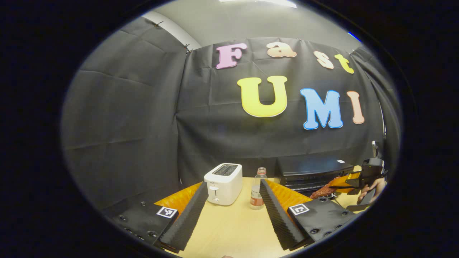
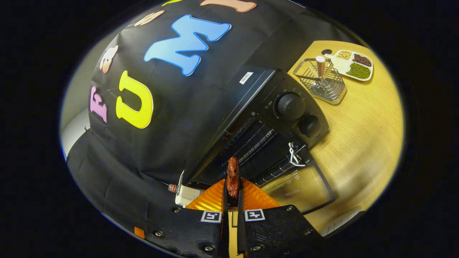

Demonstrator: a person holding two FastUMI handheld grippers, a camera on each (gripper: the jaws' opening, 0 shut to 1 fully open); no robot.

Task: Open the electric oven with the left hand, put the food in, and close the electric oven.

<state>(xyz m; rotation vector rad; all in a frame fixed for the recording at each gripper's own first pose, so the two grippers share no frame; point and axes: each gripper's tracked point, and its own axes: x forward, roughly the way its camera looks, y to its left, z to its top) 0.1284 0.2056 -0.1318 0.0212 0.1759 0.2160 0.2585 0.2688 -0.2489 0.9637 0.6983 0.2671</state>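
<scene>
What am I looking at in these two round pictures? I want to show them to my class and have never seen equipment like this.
No robot here: a person holds a two-finger gripper in each hand, and each gripper carries a wide-angle camera that looks along its own fingers.

The left gripper view looks across a wooden table. The left gripper is open and holds nothing. Beyond it stand a white toaster and a small bottle. At the far right you can see the other gripper in the person's hand.

The right gripper view is tilted. The right gripper is shut on a piece of food, reddish-brown and long. Just ahead is a black oven with its glass door folded down open. Farther along the table sit a wire basket and a divided tray of beans.
</scene>
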